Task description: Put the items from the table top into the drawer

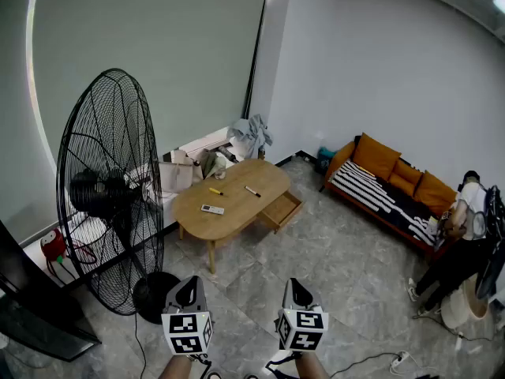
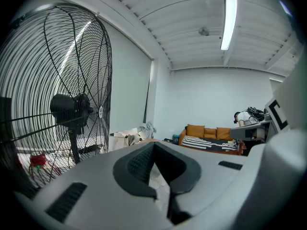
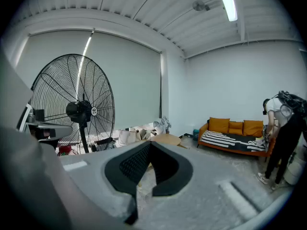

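Observation:
An oval wooden table point(image 1: 237, 210) stands far ahead on the tiled floor, its drawer point(image 1: 282, 209) pulled open on the right side. On the top lie a yellow marker point(image 1: 215, 191), a black pen point(image 1: 252, 191) and a white remote point(image 1: 212, 209). My left gripper point(image 1: 188, 284) and right gripper point(image 1: 294, 284) are held side by side at the bottom of the head view, well short of the table. Both are shut with nothing between the jaws. In the right gripper view, the table point(image 3: 166, 139) shows just beyond the right gripper point(image 3: 150, 143). The left gripper point(image 2: 153, 145) points the same way.
A large black standing fan point(image 1: 106, 188) rises close on the left, its base point(image 1: 154, 294) beside my left gripper. Boxes and a grey cloth point(image 1: 251, 135) sit behind the table. An orange sofa point(image 1: 387, 181) lines the right wall, where a person point(image 1: 465, 223) stands.

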The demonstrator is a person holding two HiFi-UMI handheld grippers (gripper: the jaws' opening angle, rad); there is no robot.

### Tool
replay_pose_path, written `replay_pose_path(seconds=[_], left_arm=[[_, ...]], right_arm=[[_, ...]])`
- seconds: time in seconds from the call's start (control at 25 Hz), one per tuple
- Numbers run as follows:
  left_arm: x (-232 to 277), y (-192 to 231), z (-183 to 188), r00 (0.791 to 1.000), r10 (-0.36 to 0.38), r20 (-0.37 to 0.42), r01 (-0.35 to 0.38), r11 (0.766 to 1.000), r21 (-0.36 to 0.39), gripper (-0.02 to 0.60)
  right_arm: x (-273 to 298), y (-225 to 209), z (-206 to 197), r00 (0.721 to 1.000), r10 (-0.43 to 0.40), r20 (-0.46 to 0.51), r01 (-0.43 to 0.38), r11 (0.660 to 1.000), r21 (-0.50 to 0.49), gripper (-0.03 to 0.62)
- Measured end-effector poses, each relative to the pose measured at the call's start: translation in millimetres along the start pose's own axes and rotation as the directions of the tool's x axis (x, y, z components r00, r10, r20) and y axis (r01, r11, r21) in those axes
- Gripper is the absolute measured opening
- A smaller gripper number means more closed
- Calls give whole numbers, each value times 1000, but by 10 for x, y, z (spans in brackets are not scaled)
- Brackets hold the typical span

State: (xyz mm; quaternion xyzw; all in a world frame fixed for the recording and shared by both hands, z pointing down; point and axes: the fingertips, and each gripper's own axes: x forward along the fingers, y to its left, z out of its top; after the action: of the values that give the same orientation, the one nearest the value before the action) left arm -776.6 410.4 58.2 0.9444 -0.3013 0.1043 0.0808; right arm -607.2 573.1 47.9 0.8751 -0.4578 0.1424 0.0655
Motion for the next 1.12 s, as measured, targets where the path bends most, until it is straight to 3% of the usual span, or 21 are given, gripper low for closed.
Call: replay_pose_path(seconds=[0.52,1.12], left_arm=[[41,125,-5,1000,-29,-2,29,1000,7,-8],[288,257,-61,997,-76,-33,77,997,21,-8]], right_arm=[[51,162,34,1000,5,26,-5,1000,15,5],[202,46,-182,996,-84,-35,87,992,90,5]])
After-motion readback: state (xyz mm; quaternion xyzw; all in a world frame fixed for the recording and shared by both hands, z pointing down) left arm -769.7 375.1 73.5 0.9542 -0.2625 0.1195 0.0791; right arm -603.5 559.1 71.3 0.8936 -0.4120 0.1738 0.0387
